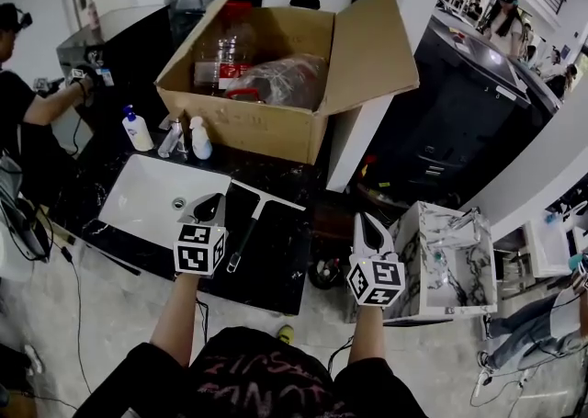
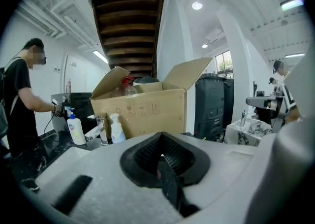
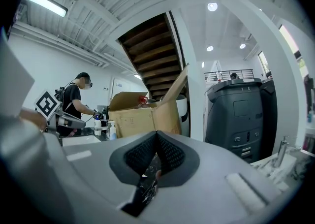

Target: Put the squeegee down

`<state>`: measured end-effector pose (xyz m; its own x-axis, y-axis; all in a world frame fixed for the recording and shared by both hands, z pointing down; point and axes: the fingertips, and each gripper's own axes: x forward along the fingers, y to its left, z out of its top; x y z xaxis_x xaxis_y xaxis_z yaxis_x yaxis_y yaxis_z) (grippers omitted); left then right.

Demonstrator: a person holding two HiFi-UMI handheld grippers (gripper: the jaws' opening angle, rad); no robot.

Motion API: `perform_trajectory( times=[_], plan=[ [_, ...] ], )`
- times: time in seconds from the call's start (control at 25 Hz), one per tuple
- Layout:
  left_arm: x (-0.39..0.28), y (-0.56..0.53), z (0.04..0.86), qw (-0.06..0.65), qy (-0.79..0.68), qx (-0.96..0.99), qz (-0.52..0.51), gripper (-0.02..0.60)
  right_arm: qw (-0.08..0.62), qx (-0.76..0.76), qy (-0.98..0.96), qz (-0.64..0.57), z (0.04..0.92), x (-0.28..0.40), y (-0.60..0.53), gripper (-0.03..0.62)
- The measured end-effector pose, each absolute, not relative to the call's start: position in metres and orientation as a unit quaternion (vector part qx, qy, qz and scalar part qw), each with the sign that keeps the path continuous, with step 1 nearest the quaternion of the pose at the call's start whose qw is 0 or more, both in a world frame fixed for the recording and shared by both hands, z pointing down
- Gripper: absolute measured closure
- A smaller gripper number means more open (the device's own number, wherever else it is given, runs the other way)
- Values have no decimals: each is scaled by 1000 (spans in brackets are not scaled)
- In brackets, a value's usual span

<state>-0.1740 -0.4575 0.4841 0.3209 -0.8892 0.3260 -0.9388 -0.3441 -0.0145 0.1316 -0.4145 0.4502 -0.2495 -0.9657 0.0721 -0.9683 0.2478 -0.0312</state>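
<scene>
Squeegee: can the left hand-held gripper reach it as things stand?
Probably yes. The squeegee lies bare on the counter right beside the left hand-held gripper, nothing between them. Its jaws are shut and empty, so they would need opening first.

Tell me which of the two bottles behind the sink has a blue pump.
The left bottle, left of the faucet: its pump is blue. The right bottle has a white top.

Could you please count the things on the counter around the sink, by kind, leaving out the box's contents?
Bottles: 2
Cardboard box: 1
Squeegee: 1
Faucet: 1
Total: 5
</scene>
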Motion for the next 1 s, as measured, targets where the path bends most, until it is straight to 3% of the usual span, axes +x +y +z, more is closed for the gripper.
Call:
perform_trajectory(
  times=[0.4,1.0],
  plan=[
    [-182,-457,428,57,-565,817,98,580,27,609,-792,29,447,127,-415,583],
    [-187,-454,408,42,-564,821,79,578,28,609,-793,13,436,125,-419,583]
  ],
)
